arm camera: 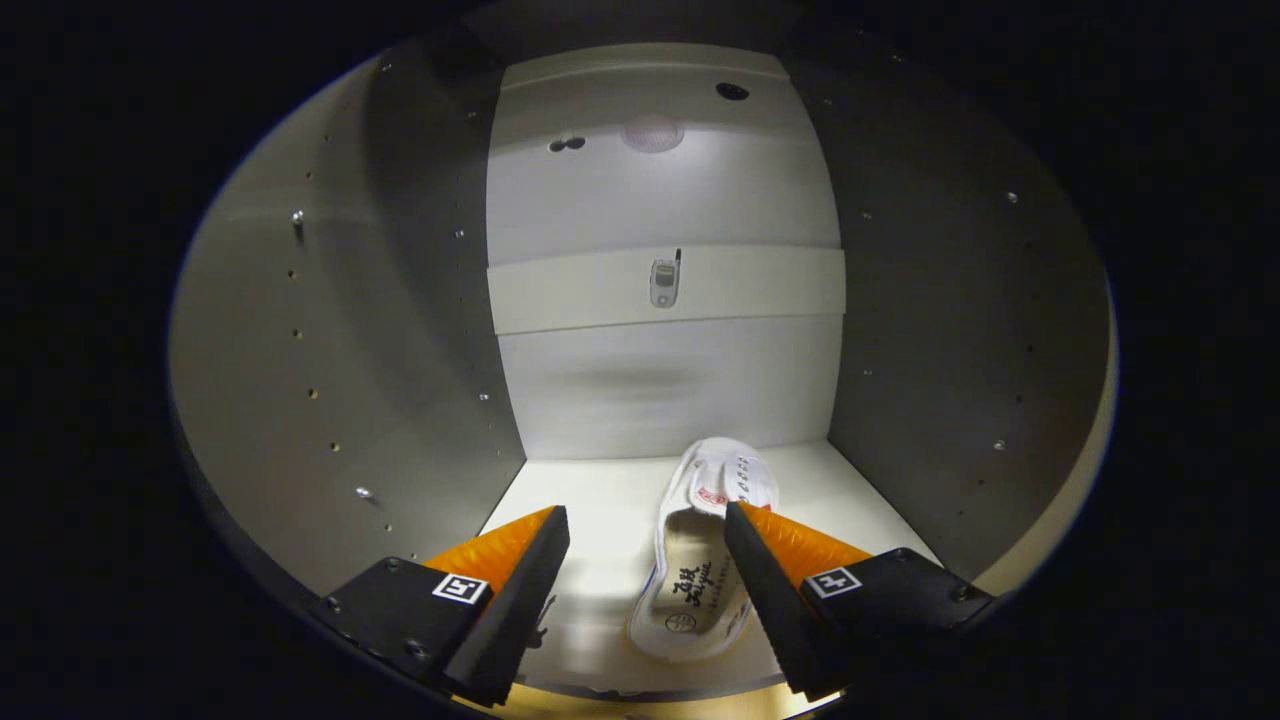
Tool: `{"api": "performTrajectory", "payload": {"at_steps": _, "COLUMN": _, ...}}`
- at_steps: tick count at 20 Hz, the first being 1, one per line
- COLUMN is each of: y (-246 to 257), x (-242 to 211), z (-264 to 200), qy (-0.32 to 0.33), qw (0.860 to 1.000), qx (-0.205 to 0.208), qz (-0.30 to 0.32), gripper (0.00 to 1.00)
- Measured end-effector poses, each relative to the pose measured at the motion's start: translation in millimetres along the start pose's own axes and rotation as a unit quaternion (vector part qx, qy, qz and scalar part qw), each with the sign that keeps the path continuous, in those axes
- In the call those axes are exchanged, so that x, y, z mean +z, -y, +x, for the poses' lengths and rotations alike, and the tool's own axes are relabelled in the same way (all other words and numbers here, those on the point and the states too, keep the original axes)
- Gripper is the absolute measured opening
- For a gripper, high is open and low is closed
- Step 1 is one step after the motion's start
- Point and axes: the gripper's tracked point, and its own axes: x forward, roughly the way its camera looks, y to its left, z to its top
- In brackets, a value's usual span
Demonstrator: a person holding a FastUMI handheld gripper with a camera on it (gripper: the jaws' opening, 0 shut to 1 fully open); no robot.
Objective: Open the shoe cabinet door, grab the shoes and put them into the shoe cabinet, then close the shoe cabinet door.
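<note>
Shoe (700,560) white, lying on shoe cabinet (600,520) floor | hand-held gripper (647,525) wide, empty

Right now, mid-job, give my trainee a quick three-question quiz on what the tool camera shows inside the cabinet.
1. True or false: the tool is shut on the white shoe.
2. Multiple choice: where does the shoe lie? A) on the cabinet floor, between the tool's fingers, nearer the right one; B) on the upper shelf; C) outside the cabinet.
3. Short answer: what small thing is on the shelf edge above the shoe?

Key:
1. False. The fingers are spread apart and neither presses on the shoe.
2. A.
3. A small grey device, like a handset; too small to tell more.
</note>
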Motion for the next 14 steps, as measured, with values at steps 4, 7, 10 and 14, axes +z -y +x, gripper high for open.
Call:
{"api": "performTrajectory", "payload": {"at_steps": 4, "y": 0.2, "x": 13.6, "z": -50.9, "qy": 0.025, "qw": 1.000, "qx": -0.009, "qz": 0.004, "gripper": 0.98}}
{"api": "performTrajectory", "payload": {"at_steps": 7, "y": -3.7, "x": 18.6, "z": -103.6, "qy": 0.042, "qw": 0.999, "qx": -0.013, "qz": 0.006, "gripper": 0.98}}
{"api": "performTrajectory", "payload": {"at_steps": 10, "y": -7.1, "x": 24.1, "z": -165.4, "qy": 0.063, "qw": 0.998, "qx": -0.020, "qz": 0.022, "gripper": 0.98}}
{"api": "performTrajectory", "payload": {"at_steps": 14, "y": -3.8, "x": 32.0, "z": -256.8, "qy": 0.091, "qw": 0.995, "qx": -0.040, "qz": 0.032, "gripper": 0.98}}
